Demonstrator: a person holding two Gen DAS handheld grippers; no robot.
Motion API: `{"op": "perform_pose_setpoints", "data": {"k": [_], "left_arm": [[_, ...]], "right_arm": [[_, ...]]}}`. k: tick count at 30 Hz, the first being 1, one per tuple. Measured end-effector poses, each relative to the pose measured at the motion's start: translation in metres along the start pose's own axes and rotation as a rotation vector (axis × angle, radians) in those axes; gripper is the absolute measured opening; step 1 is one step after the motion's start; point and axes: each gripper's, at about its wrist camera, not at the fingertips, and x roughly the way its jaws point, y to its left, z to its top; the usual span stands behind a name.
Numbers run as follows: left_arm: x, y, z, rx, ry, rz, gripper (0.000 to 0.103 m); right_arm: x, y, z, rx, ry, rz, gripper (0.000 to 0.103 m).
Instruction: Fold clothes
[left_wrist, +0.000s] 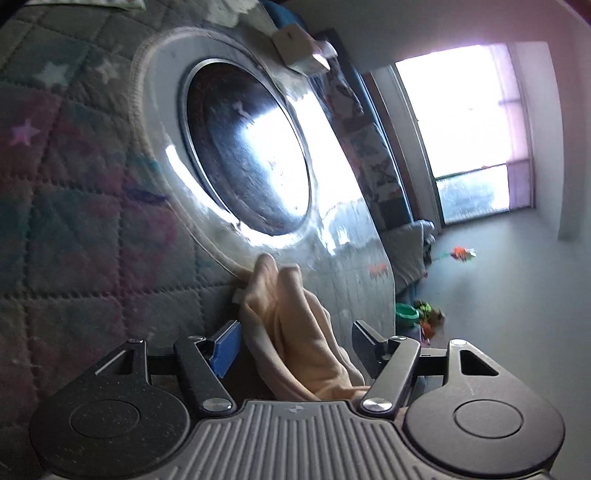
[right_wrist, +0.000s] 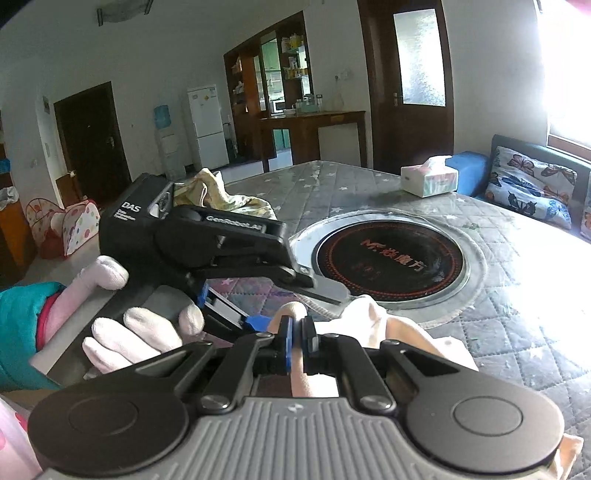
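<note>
Right gripper (right_wrist: 297, 341) pinches peach cloth (right_wrist: 369, 317); left gripper (left_wrist: 293, 341) fingers spread, cloth (left_wrist: 295, 332) between them.
Cloth lies at near edge of quilted table (right_wrist: 517, 295), just beside round hob (right_wrist: 388, 254); tissue box (right_wrist: 428, 181) far right; second garment (right_wrist: 221, 197) far left.

Garment (left_wrist: 295, 332) was peach/cream, table cover (right_wrist: 517, 314) grey quilted with stars, cushion (right_wrist: 528, 181) butterfly print, hob (right_wrist: 388, 258) black, probably red lettering.
</note>
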Motion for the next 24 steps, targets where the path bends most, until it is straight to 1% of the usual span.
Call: {"op": "perform_pose_setpoints", "data": {"k": [2, 5, 7, 8, 10, 12, 16, 20, 23, 24], "left_arm": [[0.007, 0.001, -0.001, -0.019, 0.024, -0.015, 0.07], [0.014, 0.004, -0.002, -0.054, 0.039, -0.021, 0.071], [0.01, 0.012, 0.0, -0.097, 0.031, -0.023, 0.071], [0.008, 0.016, 0.0, -0.103, 0.021, -0.019, 0.071], [0.004, 0.021, 0.002, -0.101, 0.011, -0.026, 0.072], [0.007, 0.02, 0.002, -0.091, 0.018, -0.031, 0.073], [0.017, 0.016, 0.003, -0.071, 0.046, -0.051, 0.075], [0.028, 0.01, 0.008, -0.059, 0.047, -0.062, 0.075], [0.036, 0.007, 0.014, -0.06, 0.045, -0.06, 0.073], [0.038, 0.007, 0.015, -0.058, 0.043, -0.053, 0.067]], "right_arm": [[0.001, -0.001, 0.0, 0.002, -0.002, 0.003, 0.004], [0.002, -0.002, 0.0, 0.005, -0.006, 0.002, 0.004], [0.001, -0.001, 0.0, 0.001, -0.01, -0.009, 0.004], [-0.001, -0.002, -0.001, 0.006, -0.016, -0.013, 0.004], [-0.002, -0.004, -0.001, 0.013, -0.018, -0.008, 0.004], [-0.001, -0.003, -0.002, 0.008, -0.013, -0.004, 0.004], [0.003, 0.0, -0.003, 0.002, -0.007, 0.002, 0.004], [0.006, 0.002, -0.004, -0.004, 0.0, 0.008, 0.004], [0.009, 0.005, -0.006, -0.008, 0.009, 0.017, 0.004], [0.01, 0.006, -0.007, -0.008, 0.011, 0.019, 0.004]]}}
